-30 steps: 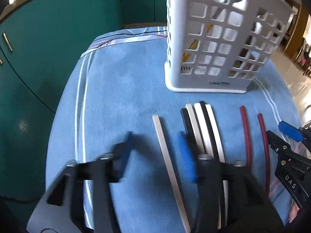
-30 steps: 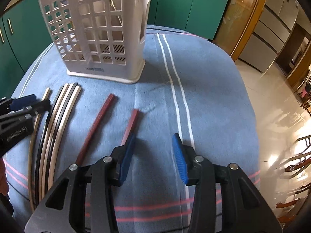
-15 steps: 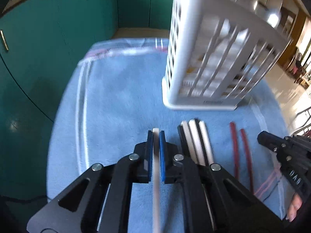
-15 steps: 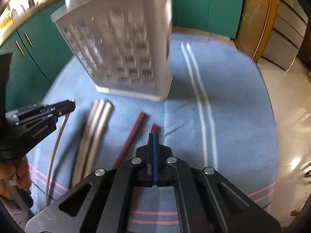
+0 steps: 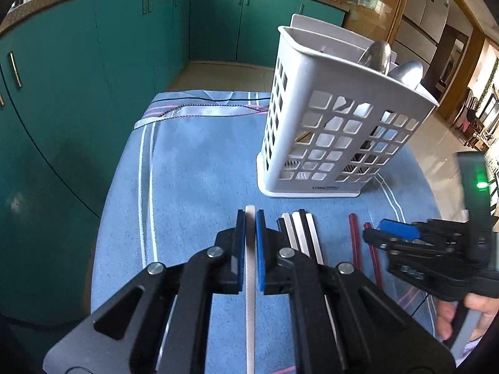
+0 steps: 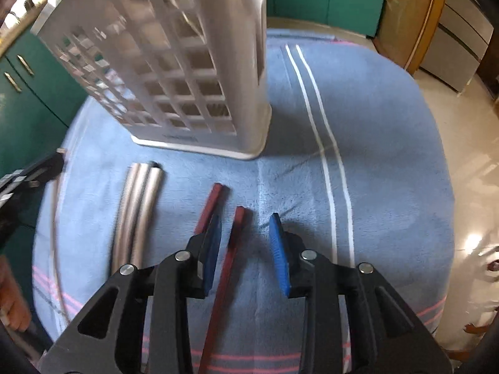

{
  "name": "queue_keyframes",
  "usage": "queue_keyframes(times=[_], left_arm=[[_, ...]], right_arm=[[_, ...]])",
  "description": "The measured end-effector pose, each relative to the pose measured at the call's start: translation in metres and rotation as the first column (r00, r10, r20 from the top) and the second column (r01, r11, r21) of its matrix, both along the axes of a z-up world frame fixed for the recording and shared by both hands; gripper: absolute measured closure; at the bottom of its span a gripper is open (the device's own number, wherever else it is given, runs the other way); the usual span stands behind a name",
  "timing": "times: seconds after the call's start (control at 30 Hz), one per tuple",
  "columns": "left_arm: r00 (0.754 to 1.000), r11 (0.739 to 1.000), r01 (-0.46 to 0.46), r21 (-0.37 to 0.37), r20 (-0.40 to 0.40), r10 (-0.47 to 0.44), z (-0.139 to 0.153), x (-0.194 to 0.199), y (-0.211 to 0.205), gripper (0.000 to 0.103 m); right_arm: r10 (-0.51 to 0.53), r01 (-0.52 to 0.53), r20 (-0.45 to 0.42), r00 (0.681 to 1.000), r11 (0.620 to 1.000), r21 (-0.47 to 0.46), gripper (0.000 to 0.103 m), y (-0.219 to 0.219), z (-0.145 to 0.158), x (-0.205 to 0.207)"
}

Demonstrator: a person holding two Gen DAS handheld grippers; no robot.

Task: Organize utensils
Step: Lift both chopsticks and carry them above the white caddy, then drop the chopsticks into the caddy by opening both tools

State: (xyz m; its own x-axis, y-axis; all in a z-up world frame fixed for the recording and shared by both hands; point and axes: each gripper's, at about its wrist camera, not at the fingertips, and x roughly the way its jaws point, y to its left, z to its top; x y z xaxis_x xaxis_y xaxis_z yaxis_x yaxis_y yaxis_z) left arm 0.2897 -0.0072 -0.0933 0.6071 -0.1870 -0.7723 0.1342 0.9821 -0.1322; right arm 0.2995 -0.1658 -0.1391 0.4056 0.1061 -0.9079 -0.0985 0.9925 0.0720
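Lifted since: slim white chopstick (image 5: 249, 280), ribbed.

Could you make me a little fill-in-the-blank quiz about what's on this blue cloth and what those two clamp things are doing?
1. The left gripper is shut on a ____ chopstick.
2. The right gripper, jaws opening, straddles a dark ____ chopstick.
3. The metal spoons stand inside the white ____.
4. Everything rests on a ____ cloth with white stripes.

Missing words: white; red; basket; blue
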Motion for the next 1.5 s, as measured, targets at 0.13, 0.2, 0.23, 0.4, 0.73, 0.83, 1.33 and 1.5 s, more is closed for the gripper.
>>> queue_keyframes(times=[0.13, 0.2, 0.23, 0.4, 0.73, 0.83, 1.33, 1.5], left_arm=[[1.0, 1.0, -0.01, -0.006, 0.026, 0.01, 0.007, 0.001, 0.006, 0.097], [0.999, 1.0, -0.015, -0.021, 0.04, 0.016, 0.015, 0.0, 0.009, 0.097], [0.998, 0.999, -0.018, -0.033, 0.052, 0.019, 0.02, 0.0, 0.012, 0.097], [0.99, 0.992, -0.034, -0.124, 0.13, 0.05, 0.055, -0.011, 0.029, 0.097], [0.907, 0.935, -0.055, -0.349, 0.375, 0.193, 0.148, -0.032, 0.07, 0.097], [0.862, 0.92, -0.049, -0.389, 0.449, 0.235, 0.178, -0.04, 0.081, 0.097], [0.745, 0.908, -0.097, -0.407, 0.576, 0.337, 0.268, -0.03, 0.084, 0.097], [0.743, 0.89, -0.102, -0.444, 0.561, 0.365, 0.242, -0.007, 0.069, 0.097]], right_arm=[[0.028, -0.028, 0.009, 1.0, 0.998, -0.064, 0.093, 0.011, 0.0, -0.001], [0.039, -0.039, -0.003, 0.999, 0.999, -0.025, 0.095, 0.01, 0.002, -0.003], [0.04, -0.04, 0.001, 0.999, 0.999, -0.004, 0.096, 0.01, 0.004, -0.005], [0.039, -0.048, 0.112, 0.993, 0.996, 0.081, 0.096, -0.011, 0.057, -0.034], [0.001, -0.116, 0.412, 0.911, 0.96, 0.254, 0.096, -0.058, 0.191, -0.083], [-0.023, -0.135, 0.488, 0.873, 0.949, 0.286, 0.096, -0.064, 0.223, -0.091], [-0.129, -0.116, 0.675, 0.727, 0.945, 0.305, 0.096, -0.077, 0.337, -0.046], [-0.153, -0.067, 0.745, 0.649, 0.964, 0.256, 0.096, -0.071, 0.339, -0.036]])
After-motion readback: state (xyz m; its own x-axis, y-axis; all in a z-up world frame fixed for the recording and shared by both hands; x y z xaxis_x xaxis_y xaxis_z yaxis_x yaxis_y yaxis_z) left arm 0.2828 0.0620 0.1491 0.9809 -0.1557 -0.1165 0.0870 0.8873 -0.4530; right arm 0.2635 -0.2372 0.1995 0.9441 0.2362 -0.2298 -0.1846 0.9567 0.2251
